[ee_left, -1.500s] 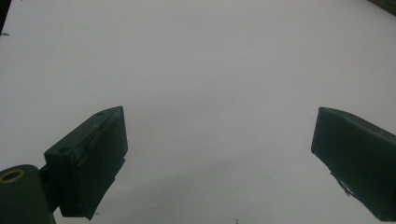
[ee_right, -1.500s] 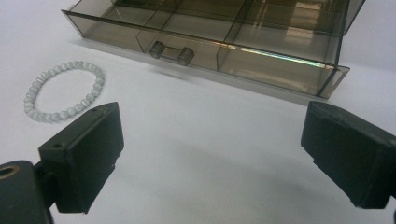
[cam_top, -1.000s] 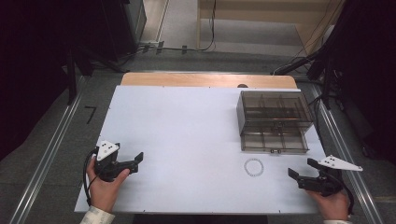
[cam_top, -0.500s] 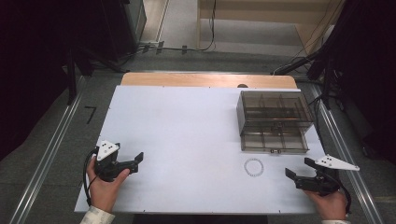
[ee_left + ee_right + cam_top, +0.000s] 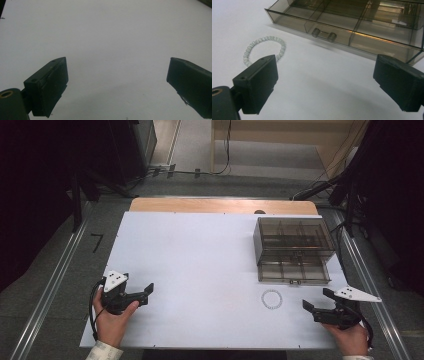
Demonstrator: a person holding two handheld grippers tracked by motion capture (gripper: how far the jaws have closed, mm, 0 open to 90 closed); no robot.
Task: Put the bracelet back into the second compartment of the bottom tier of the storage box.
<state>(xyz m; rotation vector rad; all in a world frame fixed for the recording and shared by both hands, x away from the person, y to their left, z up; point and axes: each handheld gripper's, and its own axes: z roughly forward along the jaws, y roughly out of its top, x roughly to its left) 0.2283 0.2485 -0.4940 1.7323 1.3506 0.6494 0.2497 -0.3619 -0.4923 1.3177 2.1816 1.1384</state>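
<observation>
Jaws wide apart, the right gripper [image 5: 320, 306] nears a pale bead bracelet [image 5: 272, 299] lying just in front of the smoked-plastic drawer organizer [image 5: 293, 251]. The left gripper [image 5: 142, 292] waits agape, empty. Approach low, straddling one strand.

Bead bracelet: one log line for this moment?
bead bracelet on table, untouched | drawer box open | right gripper open, near | left gripper open, idle

A lab-like recording room: a white table [image 5: 200, 265] on bare grey floor [image 5: 50, 270], with floor rails [image 5: 45, 295] and cables [image 5: 220, 167].
</observation>
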